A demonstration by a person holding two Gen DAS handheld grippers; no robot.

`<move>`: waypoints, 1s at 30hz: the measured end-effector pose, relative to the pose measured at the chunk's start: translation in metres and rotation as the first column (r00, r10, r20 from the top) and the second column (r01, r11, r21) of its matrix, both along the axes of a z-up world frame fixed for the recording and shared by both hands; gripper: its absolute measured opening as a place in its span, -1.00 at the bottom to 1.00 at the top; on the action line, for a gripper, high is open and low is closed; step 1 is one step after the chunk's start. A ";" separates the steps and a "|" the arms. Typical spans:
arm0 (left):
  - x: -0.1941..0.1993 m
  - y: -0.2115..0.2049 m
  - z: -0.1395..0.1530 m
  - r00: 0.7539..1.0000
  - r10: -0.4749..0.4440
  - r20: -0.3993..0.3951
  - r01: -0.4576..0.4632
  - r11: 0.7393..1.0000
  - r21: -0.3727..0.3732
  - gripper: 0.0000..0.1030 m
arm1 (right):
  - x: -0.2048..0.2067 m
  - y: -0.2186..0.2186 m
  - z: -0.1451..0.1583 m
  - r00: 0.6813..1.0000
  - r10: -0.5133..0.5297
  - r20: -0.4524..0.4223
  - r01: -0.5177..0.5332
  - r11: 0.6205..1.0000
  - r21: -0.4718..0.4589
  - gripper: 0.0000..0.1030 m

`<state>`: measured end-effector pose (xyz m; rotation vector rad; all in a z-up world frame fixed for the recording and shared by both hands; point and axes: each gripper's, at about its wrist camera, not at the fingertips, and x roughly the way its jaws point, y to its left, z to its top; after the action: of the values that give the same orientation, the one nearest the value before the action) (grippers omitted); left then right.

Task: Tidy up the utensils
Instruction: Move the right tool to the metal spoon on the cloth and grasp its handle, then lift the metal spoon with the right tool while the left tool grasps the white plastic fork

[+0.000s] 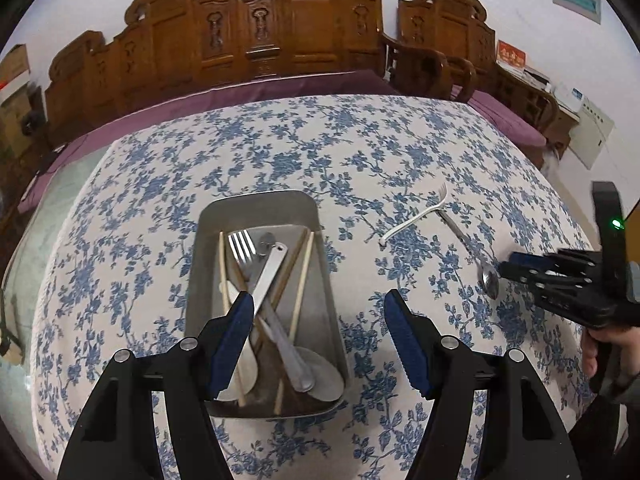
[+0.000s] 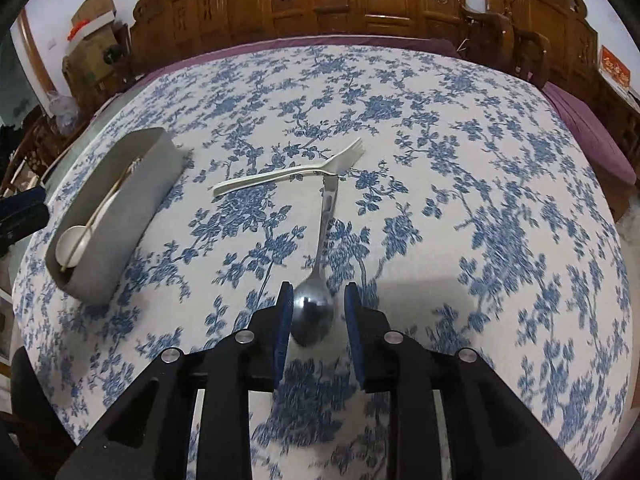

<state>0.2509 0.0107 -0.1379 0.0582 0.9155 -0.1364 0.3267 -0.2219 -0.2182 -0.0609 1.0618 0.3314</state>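
A grey metal tray (image 1: 208, 220) on the flowered tablecloth holds a metal fork (image 1: 242, 246), several chopsticks and some spoons, lying crossed. My left gripper (image 1: 319, 298) hangs open over the tray's right wall with nothing between its fingers. To the right, a metal spoon (image 2: 314, 312) lies on the cloth, its handle tip under a white plastic fork (image 2: 280, 174). My right gripper (image 2: 319, 288) is low over the spoon's bowl. The bowl sits between the blue pads, and a gap shows on its right side. From the left wrist view, the right gripper (image 1: 506, 266) points at the spoon (image 1: 490, 280).
The tray (image 2: 132, 208) lies left of the loose spoon and fork (image 1: 412, 218). Carved wooden chairs (image 1: 304, 28) with purple cushions line the table's far edge. A person's hand (image 1: 600, 344) grips the right gripper's handle. Cardboard boxes (image 2: 92, 16) stand at the far left.
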 end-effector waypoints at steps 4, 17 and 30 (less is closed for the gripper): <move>0.003 -0.006 -0.002 1.000 -0.009 -0.006 0.009 1.000 0.006 0.25 | 0.020 0.009 -0.012 0.999 0.018 -0.034 -0.018 1.000 -0.017 -0.45; 0.009 -0.019 -0.008 0.999 -0.034 -0.017 0.034 0.999 0.010 0.25 | 0.035 0.018 -0.022 0.990 0.030 -0.135 -0.052 0.985 -0.165 -0.63; 0.041 -0.062 -0.023 0.992 -0.120 -0.042 0.122 0.992 0.040 0.25 | 0.023 -0.033 -0.020 0.989 -0.023 -0.146 0.002 0.990 -0.138 -0.89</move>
<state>0.2916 -0.0511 -0.1610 0.1509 0.9548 -0.2320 0.3496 -0.2545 -0.2386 -0.1549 1.2308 0.2537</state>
